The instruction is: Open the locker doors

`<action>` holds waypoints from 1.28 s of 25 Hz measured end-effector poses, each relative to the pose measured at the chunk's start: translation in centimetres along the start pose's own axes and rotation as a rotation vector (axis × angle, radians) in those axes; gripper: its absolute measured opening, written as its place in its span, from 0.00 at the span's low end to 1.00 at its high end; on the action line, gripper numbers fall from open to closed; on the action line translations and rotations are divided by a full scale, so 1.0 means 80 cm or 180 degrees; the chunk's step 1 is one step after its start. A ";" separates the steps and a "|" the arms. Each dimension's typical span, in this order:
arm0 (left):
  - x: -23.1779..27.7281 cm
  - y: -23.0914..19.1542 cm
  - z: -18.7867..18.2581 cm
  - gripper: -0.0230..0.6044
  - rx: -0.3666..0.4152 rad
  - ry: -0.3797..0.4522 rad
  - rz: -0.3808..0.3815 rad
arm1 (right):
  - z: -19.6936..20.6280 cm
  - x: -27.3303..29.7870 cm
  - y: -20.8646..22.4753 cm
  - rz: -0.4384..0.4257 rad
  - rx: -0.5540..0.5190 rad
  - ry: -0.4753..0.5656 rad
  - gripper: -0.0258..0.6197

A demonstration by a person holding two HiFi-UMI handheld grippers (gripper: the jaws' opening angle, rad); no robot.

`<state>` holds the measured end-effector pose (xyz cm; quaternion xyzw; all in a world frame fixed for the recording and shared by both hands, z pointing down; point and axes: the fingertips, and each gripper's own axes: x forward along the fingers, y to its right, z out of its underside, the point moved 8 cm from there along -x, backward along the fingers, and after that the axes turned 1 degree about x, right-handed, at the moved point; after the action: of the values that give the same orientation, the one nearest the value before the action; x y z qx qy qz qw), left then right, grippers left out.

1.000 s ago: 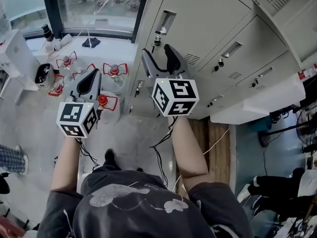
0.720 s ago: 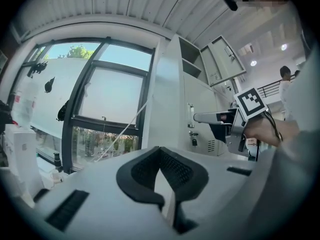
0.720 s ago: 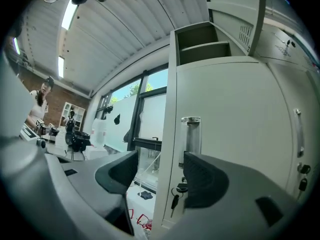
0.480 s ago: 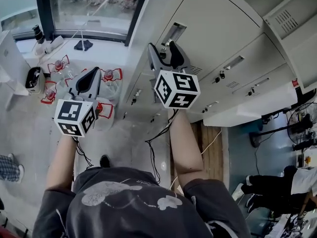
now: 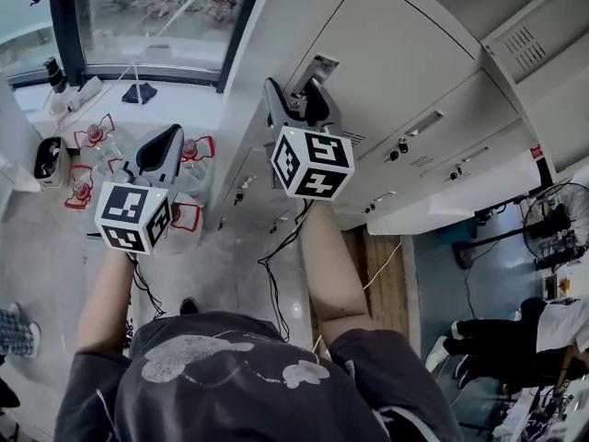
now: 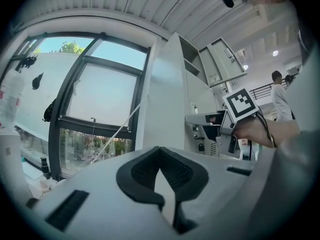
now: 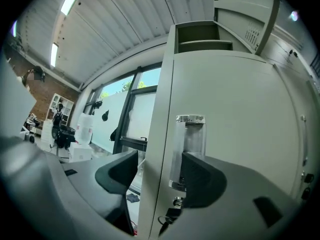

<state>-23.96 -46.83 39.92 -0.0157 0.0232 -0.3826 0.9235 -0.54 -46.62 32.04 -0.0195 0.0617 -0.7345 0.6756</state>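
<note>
A bank of pale grey lockers (image 5: 396, 63) fills the right of the head view. The tall door's recessed metal handle (image 7: 188, 149) sits near its left edge, with a key (image 7: 171, 213) in the lock below. My right gripper (image 7: 157, 166) is open and straddles that door edge. Its right pad (image 7: 200, 176) is at the handle recess and its left pad (image 7: 117, 171) is beyond the locker's side. In the head view the right gripper (image 5: 294, 99) is up at the handle (image 5: 314, 68). My left gripper (image 5: 156, 152) hangs left of the lockers, shut on nothing, as the left gripper view (image 6: 160, 151) shows.
Smaller locker doors with handles (image 5: 416, 125) lie to the right, and a white panel (image 5: 442, 205) juts out below them. A large window (image 5: 138, 17) is to the left, above red-framed items (image 5: 92, 136) on the floor. A fan (image 5: 557, 219) and a seated person (image 5: 552, 325) are at the far right.
My right gripper has moved up along the locker front to the tall door's handle. The left gripper has stayed low and shut, and the head has shifted a little.
</note>
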 end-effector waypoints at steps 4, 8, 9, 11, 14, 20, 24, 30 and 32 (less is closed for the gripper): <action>0.007 -0.003 -0.005 0.05 0.0007 0.0018 0.0035 | 0.000 0.002 -0.001 0.0110 0.0093 0.0061 0.48; 0.009 -0.001 -0.003 0.05 -0.0001 -0.0007 0.0063 | -0.001 0.002 -0.002 0.0153 0.0197 0.0088 0.48; 0.009 -0.001 -0.002 0.05 -0.0010 -0.0009 0.0065 | -0.001 0.002 -0.004 0.0165 0.0210 0.0089 0.48; 0.008 0.002 -0.002 0.05 -0.0020 -0.0009 0.0073 | 0.000 -0.001 -0.009 0.0194 0.0205 0.0112 0.48; 0.006 0.007 -0.002 0.05 -0.0003 -0.0012 0.0097 | 0.000 -0.009 -0.014 0.0239 0.0192 0.0151 0.48; 0.000 0.021 -0.007 0.05 0.0022 -0.0016 0.0072 | -0.002 -0.031 -0.016 0.0344 0.0180 0.0138 0.48; -0.006 0.036 -0.009 0.05 0.0037 -0.0011 0.0068 | -0.004 -0.049 -0.013 0.0463 0.0212 0.0092 0.38; -0.018 0.066 -0.012 0.05 0.0029 0.0017 0.0089 | -0.007 -0.081 -0.008 0.0515 0.0290 0.0059 0.24; -0.021 0.078 -0.011 0.05 0.0028 0.0002 0.0100 | -0.008 -0.091 -0.006 0.0478 0.0318 0.0058 0.24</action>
<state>-20.79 -41.28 38.78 -0.0113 0.0220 -0.3682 0.9294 -0.45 -39.30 31.87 0.0256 0.0324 -0.6840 0.7283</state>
